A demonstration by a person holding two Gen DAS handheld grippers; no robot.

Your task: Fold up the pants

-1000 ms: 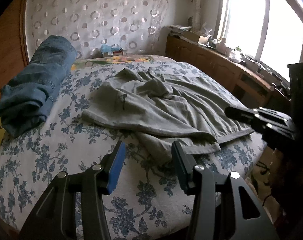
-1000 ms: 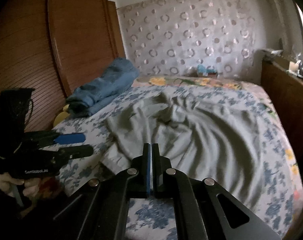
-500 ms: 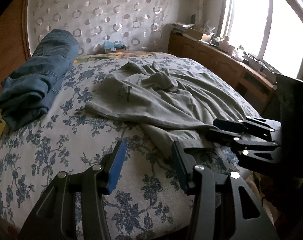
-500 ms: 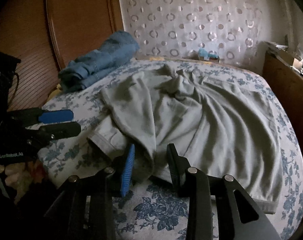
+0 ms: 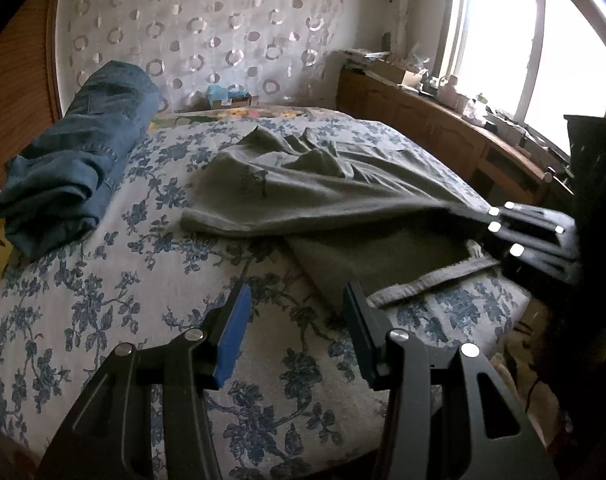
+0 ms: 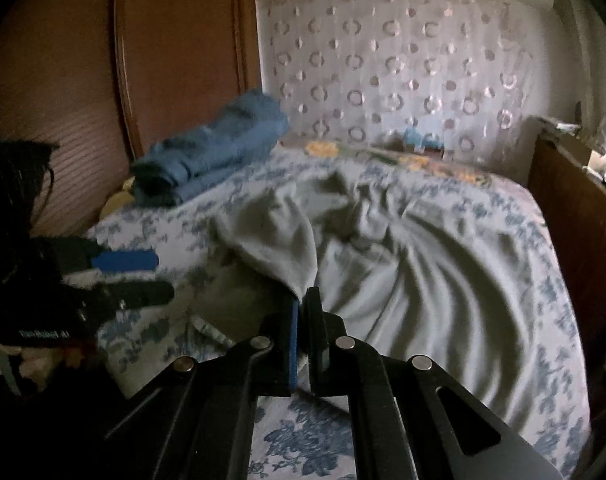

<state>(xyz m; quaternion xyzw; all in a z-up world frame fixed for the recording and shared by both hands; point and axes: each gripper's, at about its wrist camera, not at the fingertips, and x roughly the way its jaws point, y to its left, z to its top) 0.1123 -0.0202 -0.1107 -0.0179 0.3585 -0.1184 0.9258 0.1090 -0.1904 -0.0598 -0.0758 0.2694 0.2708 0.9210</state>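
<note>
Grey pants lie crumpled across a bed with a blue floral sheet. My right gripper is shut on a fold of the grey pants near the bed's foot and lifts it a little. It shows at the right in the left wrist view. My left gripper is open and empty, just above the sheet beside the pants' hem. It also shows at the left in the right wrist view.
Folded blue jeans lie at the bed's far left by a wooden wardrobe. A wooden cabinet with clutter runs under the window on the right. A patterned curtain hangs behind the bed.
My right gripper opened over the pants' edge, then shut on the fabric and raised it. My left gripper stayed open and moved closer to the hem.
</note>
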